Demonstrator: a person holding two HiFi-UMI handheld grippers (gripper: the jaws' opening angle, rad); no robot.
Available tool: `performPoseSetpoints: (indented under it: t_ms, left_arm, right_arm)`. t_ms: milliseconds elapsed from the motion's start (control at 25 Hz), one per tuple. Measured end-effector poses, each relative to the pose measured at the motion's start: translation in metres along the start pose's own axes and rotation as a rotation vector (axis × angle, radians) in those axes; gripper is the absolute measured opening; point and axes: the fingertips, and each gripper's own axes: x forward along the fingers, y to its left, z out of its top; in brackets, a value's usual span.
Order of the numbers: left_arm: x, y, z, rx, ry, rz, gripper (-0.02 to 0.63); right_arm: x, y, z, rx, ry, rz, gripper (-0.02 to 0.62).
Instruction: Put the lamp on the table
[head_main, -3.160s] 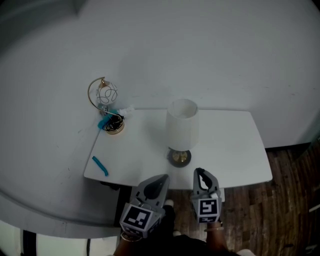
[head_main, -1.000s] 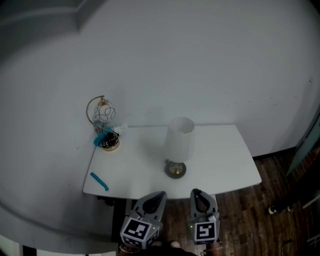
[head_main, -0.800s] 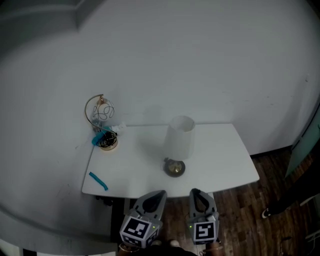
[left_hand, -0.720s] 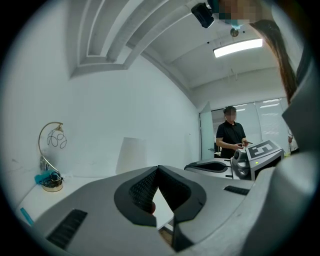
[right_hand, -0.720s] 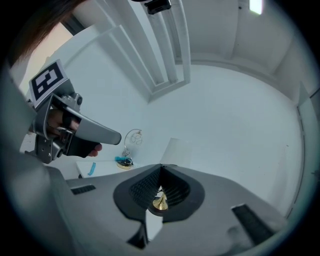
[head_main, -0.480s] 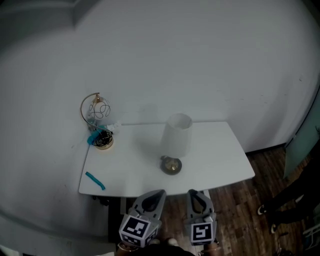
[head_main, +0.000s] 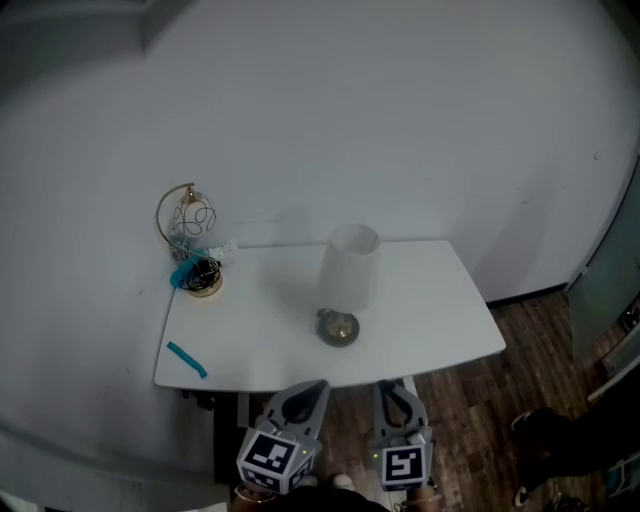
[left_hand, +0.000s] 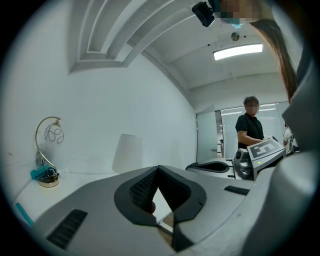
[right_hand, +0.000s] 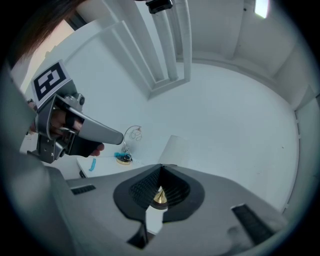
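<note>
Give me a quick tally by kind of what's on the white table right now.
Lamps: 2 (white-shade lamp, gold hoop lamp)
Teal pieces: 2 (teal strip, teal scrap at the hoop lamp's base)
Total: 4

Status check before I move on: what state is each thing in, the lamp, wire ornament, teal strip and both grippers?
Lamp: upright on the table, free of both grippers.
Wire ornament: upright at the table's back left corner.
Teal strip: lying flat near the front left edge.
Left gripper: shut, empty.
Right gripper: shut, empty.
</note>
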Motion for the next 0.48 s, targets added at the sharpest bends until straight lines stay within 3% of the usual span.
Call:
performPoseSetpoints:
  t_ms: [480]
  left_arm:
    - [0.021,-0.010,0.003,0.002,-0.003,0.020,-0.006]
  right_arm:
    - [-0.001,-0.028,-0.011,0.013,0.000,-0.005,-0.005]
